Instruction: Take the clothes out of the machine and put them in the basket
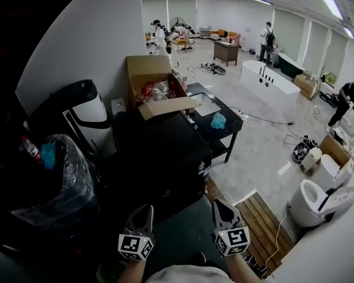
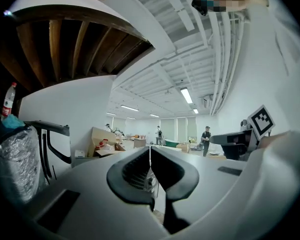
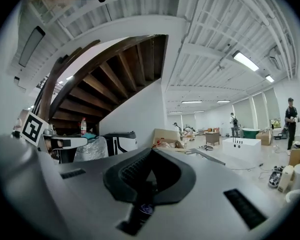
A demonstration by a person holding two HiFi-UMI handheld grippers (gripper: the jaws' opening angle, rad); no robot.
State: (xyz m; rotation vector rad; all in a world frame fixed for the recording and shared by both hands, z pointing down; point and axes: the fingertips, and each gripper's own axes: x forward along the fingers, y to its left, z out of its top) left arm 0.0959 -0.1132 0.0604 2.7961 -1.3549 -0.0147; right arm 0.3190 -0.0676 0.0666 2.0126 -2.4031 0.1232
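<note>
**Both grippers shut and empty, held level over a dark surface**

The left gripper (image 2: 150,152) has its jaws pressed together at the tips, with nothing between them. The right gripper (image 3: 151,153) is the same: jaws closed on each other, holding nothing. In the head view the two sit side by side at the bottom edge, apart from one another, each with its marker cube nearest the person. Both point level, away from the person, above a dark surface, and touch nothing.

To the left of the left gripper stands a plastic-wrapped bundle (image 1: 68,184), with a red-capped bottle (image 1: 29,148) at its top. Behind it, against the white wall, is a black-and-white unit (image 1: 82,114); whether this is the machine I cannot tell. Neither clothes nor a basket can be made out in any view.

Straight ahead an open cardboard box (image 1: 156,78) rests on dark furniture, and just beside it is a low dark table (image 1: 224,135) bearing a small blue-green item (image 1: 218,121). To the right of the right gripper lies a slatted wooden board (image 1: 265,220), with white toilets (image 1: 315,202) beyond it. Farther off stands a white bathtub (image 1: 270,86), and several people are well apart across the hall.
</note>
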